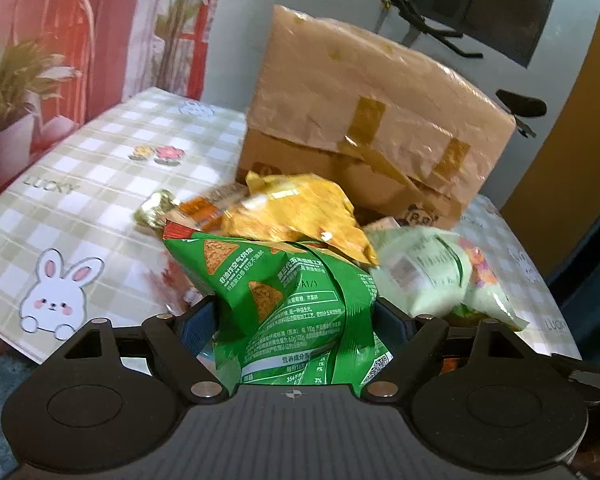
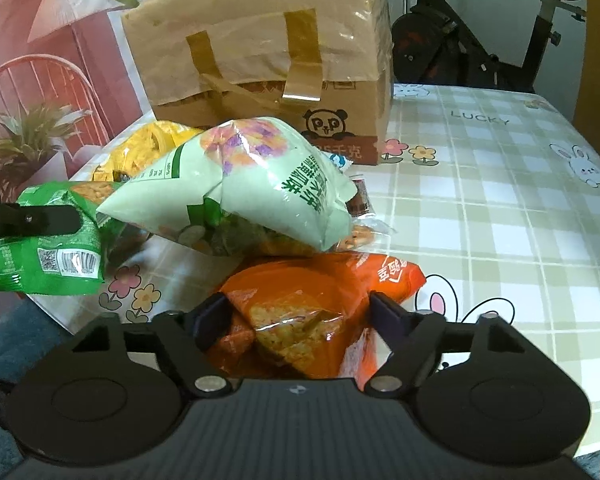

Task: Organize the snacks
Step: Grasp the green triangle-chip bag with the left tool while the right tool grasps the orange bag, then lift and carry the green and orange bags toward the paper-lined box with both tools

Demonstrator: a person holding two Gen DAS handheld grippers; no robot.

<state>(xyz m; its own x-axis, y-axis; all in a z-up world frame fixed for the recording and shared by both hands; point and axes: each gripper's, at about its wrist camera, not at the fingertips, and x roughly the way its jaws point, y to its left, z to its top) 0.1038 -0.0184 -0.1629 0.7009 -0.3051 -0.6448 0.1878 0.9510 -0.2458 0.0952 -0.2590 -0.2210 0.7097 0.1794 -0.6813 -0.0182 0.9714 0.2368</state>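
Note:
A crumpled green chip bag (image 1: 284,280) sits squeezed between the fingers of my left gripper (image 1: 296,308), which is shut on it. In the right wrist view that green chip bag (image 2: 44,256) hangs just above the table's left edge, with a left finger (image 2: 36,220) clamped across it. My right gripper (image 2: 300,304) straddles an orange snack bag (image 2: 300,292) lying on the table, and both pads touch its creased sides. A pale green bag (image 2: 252,184) and a yellow bag (image 2: 152,148) are piled right behind.
A taped cardboard box (image 2: 260,48) stands behind the pile on the checked bunny tablecloth (image 2: 500,200). Small gold and orange packets (image 1: 180,212) lie left of the yellow bag (image 1: 296,212). An exercise bike (image 2: 480,40) stands beyond the table. A printed backdrop (image 1: 40,60) hangs at the left.

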